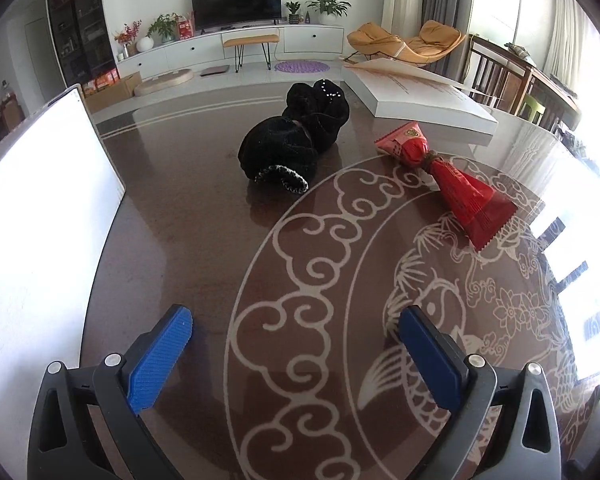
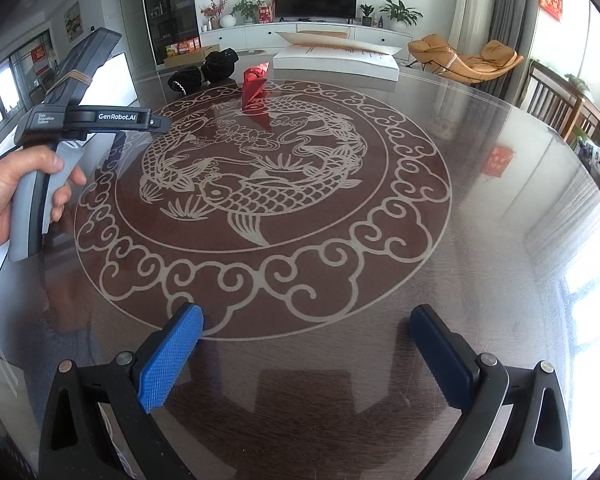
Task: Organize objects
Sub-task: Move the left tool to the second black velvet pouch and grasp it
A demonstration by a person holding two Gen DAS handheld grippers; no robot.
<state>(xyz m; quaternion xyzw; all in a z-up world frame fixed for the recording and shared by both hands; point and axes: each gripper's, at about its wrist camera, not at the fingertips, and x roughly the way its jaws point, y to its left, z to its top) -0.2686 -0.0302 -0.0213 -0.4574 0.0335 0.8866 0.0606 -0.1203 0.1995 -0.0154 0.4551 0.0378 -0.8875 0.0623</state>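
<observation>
At worktop's (image 1: 188,240) left edge: white panel (image 1: 40,208), nature unclear. Left gripper (image 1: 296,322) spread, empty, hovering short of black fabric bundle (image 1: 296,140). Just right of bundle, near but apart: red wrapped packet (image 1: 448,176), tied at waist, lying flat. Beyond it, white box (image 1: 424,100), lid ajar; contents not visible. Right gripper (image 2: 306,320) spread, empty, well back from items. Judgement: approach bundle low, straddle narrow middle, close firmly; soft cloth may slip.
</observation>
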